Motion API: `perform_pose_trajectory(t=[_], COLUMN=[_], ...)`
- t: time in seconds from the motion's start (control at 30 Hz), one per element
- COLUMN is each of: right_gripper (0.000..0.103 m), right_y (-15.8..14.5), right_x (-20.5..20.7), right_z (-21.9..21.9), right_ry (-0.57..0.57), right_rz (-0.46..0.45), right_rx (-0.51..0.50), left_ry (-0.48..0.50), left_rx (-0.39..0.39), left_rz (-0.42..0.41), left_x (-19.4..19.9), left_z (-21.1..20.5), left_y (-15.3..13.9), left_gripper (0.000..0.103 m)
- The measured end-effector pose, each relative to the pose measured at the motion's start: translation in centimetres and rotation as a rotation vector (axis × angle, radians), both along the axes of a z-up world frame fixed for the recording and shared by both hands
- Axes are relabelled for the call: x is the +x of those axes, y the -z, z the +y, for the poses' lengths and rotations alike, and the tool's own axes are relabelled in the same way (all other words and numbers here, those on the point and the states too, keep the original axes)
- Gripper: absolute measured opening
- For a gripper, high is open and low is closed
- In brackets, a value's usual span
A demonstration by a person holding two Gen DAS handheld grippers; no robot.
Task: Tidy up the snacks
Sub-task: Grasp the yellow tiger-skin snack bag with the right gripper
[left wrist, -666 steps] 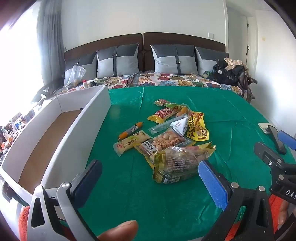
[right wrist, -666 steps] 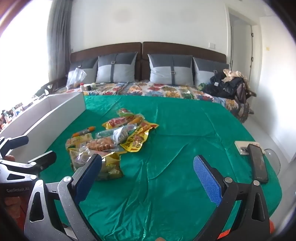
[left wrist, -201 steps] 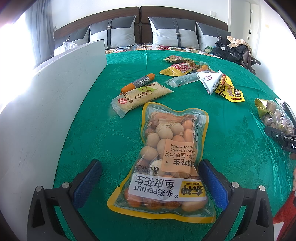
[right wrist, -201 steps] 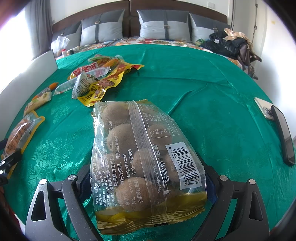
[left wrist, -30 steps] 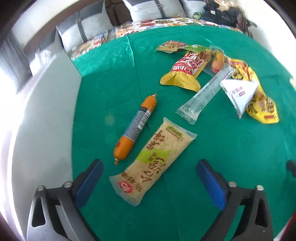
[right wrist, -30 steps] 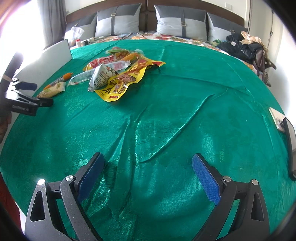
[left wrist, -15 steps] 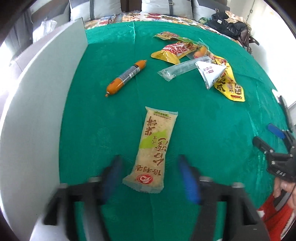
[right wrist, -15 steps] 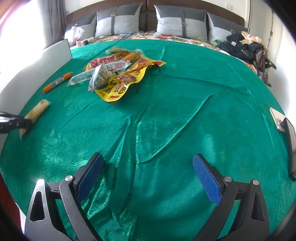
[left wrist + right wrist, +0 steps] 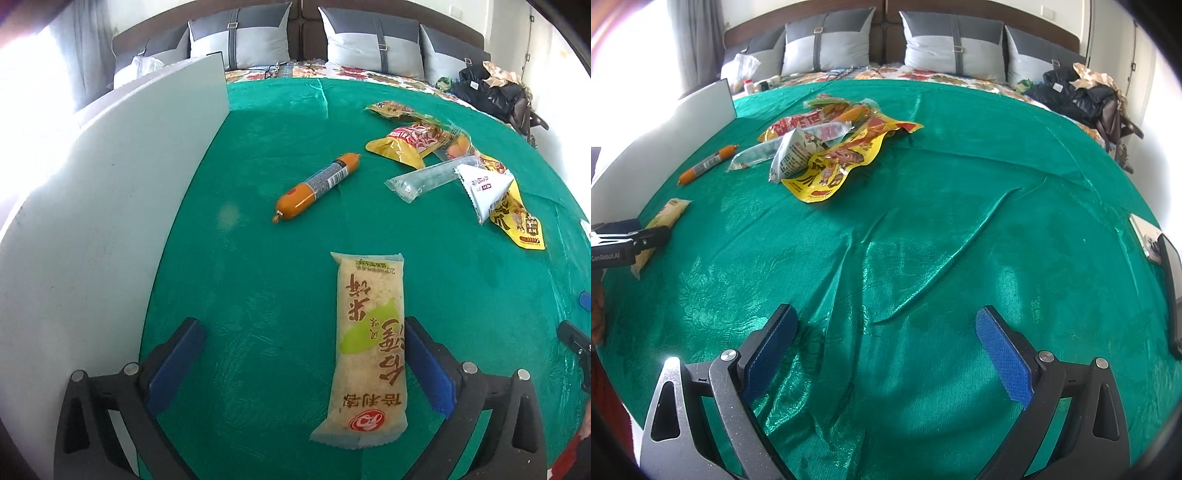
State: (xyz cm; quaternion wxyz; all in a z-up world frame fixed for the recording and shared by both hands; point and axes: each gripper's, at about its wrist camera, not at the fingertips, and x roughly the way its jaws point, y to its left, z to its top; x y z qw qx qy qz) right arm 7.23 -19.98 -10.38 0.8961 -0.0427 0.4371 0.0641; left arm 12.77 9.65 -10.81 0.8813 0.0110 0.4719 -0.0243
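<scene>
A long pale rice-cracker packet [image 9: 369, 347] lies flat on the green cloth [image 9: 258, 258]. My left gripper [image 9: 299, 365] hovers over it with its jaws opening. The packet sits between the fingers, close beside the right pad [image 9: 424, 369], and is not pinched. An orange sausage stick [image 9: 317, 186] lies farther off. Behind it is a loose pile: a red-and-yellow bag [image 9: 410, 142], a clear tube packet [image 9: 424, 181], a white triangular packet [image 9: 484, 188] and a yellow pouch [image 9: 521, 225]. My right gripper [image 9: 886, 354] is open above bare cloth with nothing in it.
The white wall of a box [image 9: 92, 221] runs along the left of the cloth. A dark phone [image 9: 1171, 288] lies at the right edge. Pillows [image 9: 827, 51] and a dark bag [image 9: 1078, 96] are on the bed behind.
The left gripper has shifted and rolled, so the rice-cracker packet now lies lengthwise between its fingers, and the jaws stand wider than half a second ago. The right gripper has not moved.
</scene>
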Motion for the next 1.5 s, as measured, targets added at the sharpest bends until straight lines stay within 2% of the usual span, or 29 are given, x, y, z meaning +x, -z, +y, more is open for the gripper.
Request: perform_pose_trajectory(t=[0.17,0.23,0.27,0.33,0.43,0.5,0.57,0.63,0.67,0.7,0.73,0.87,0.93,0.97,1.07,1.2,1.33,1.37,1.4,1.43,1.47,1.5], right_gripper=[0.099,0.097,0.097,0.097,0.097,0.096,0.096,0.094,0.083,0.061,0.059,0.061,0.052,0.040,0.035,0.034,0.039,0.044,0.055,0.062,0.075,0.083], right_y=[-0.3,-0.8,-1.1,-1.4,-2.1,-3.0,-3.2,-2.9,-2.6,-2.1,-2.3,-2.0,-1.9,-1.9,-2.0,-1.9,-1.5,-1.3,-1.3,-1.2,-1.0,-1.0], right_x=[0.4,0.6,0.9,2.1,5.5,8.5,11.7,14.6,15.9,17.0,17.6,18.5,18.0,17.5,16.0,11.7,7.9,7.5,7.0,7.0,6.9,6.5], right_z=[-0.4,-1.8,-3.0,-4.8,-5.8,-5.1,-3.7,-2.0,-1.0,0.0,0.8,2.8,3.2,3.0,1.0,-1.0,-1.7,-1.5,-1.2,-0.6,0.1,0.7], right_ry=[-0.015,0.034,0.096,0.210,0.281,0.290,0.275,0.262,0.253,0.240,0.238,0.167,0.111,0.081,0.068,-0.035,-0.051,-0.047,-0.046,-0.049,-0.054,-0.056], right_rz=[0.037,0.038,0.037,0.055,0.099,0.114,0.168,0.214,0.233,0.264,0.244,0.247,0.233,0.223,0.251,0.233,0.155,0.131,0.113,0.099,0.088,0.079], right_rx=[0.018,0.116,0.191,0.270,0.347,0.378,0.397,0.381,0.353,0.323,0.268,0.167,0.091,0.071,0.134,0.123,0.145,0.144,0.148,0.158,0.151,0.120], left_ry=[0.003,0.001,-0.002,-0.004,-0.004,-0.005,-0.005,-0.005,-0.005,-0.005,-0.005,-0.005,-0.005,-0.005,-0.005,-0.005,-0.005,-0.005,-0.005,-0.006,-0.007,-0.008], left_rx=[-0.004,-0.006,-0.006,-0.007,-0.008,-0.008,-0.008,-0.008,-0.008,-0.008,-0.008,-0.010,-0.010,-0.010,-0.010,-0.011,-0.010,-0.010,-0.009,-0.008,-0.008,-0.007], left_rz=[-0.018,-0.022,-0.023,-0.023,-0.024,-0.024,-0.024,-0.024,-0.024,-0.024,-0.024,-0.025,-0.025,-0.025,-0.025,-0.025,-0.025,-0.025,-0.025,-0.025,-0.026,-0.026], left_x=[-0.1,0.0,0.0,0.0,0.0,0.1,0.1,0.1,0.1,0.1,0.1,0.2,0.2,0.3,0.3,0.2,0.2,0.2,0.2,0.2,0.2,0.2], left_z=[-0.2,0.0,0.0,0.1,0.1,0.1,0.0,0.1,0.1,0.0,0.1,0.1,0.1,0.1,0.1,0.1,0.1,0.1,0.1,0.1,0.2,0.2], left_y=[0.1,0.0,0.0,-0.1,0.0,0.0,0.0,0.0,0.0,0.0,-0.1,-0.1,-0.1,-0.1,-0.1,-0.1,-0.1,-0.1,-0.1,-0.1,0.0,-0.1], left_gripper=[0.103,0.103,0.103,0.103,0.103,0.103,0.103,0.103,0.103,0.103,0.103,0.103,0.103,0.103,0.103,0.103,0.103,0.103,0.103,0.103,0.103,0.103])
